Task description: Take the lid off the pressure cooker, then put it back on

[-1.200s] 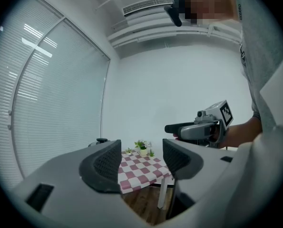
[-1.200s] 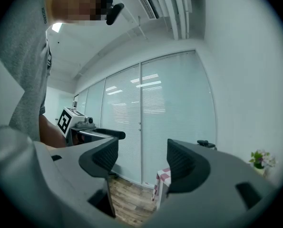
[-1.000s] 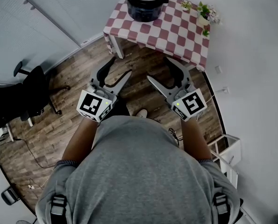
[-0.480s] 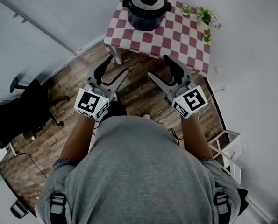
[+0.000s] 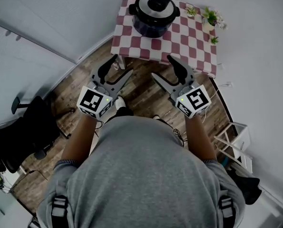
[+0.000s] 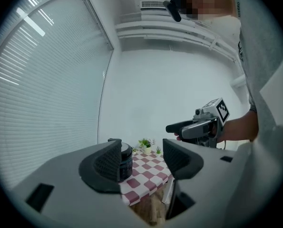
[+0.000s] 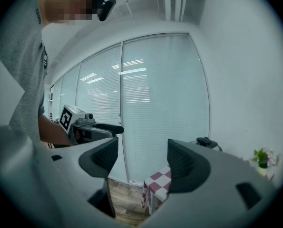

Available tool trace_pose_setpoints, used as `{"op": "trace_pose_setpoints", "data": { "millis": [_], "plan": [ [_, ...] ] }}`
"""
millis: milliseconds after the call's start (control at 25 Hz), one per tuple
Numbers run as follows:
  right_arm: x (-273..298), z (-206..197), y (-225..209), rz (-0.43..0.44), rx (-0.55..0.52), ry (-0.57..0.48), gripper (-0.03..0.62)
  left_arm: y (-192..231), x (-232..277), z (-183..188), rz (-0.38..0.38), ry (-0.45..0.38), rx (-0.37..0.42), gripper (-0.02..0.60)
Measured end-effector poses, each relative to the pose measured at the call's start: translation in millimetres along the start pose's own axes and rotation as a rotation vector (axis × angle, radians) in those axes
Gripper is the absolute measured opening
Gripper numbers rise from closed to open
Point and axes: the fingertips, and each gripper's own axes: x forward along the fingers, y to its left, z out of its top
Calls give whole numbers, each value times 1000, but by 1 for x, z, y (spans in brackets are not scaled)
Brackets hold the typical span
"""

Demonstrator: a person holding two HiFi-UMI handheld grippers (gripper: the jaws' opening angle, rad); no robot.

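The dark pressure cooker (image 5: 153, 15) stands with its lid (image 5: 156, 4) on, upon a small table with a red and white check cloth (image 5: 179, 44). Both grippers are held level over the wooden floor, short of the table's near edge. My left gripper (image 5: 119, 69) is open and empty. My right gripper (image 5: 164, 69) is open too; its jaws have just been opening slightly, with nothing between them. In the left gripper view the cooker (image 6: 126, 161) shows half hidden behind the left jaw of that gripper (image 6: 141, 158). The right gripper view shows only a table corner (image 7: 158, 184) between its gripper's (image 7: 142, 161) jaws.
Small potted plants (image 5: 210, 17) stand at the table's far right corner. A black office chair (image 5: 22, 134) is on the floor at the left, and a white rack (image 5: 234, 141) at the right wall. Window blinds (image 7: 146, 108) run along the left side.
The person has walked towards the table, carrying both grippers forward. The table and cooker now sit nearer and lower in the head view. Both grippers stay open and empty.
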Motion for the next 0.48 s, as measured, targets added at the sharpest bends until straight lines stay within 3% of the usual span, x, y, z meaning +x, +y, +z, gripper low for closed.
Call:
{"op": "trace_pose_setpoints", "data": {
  "millis": [480],
  "plan": [
    [52,6,17,-100,11,40,336,56,-3,-6,-136,14,-29,288]
  ]
}}
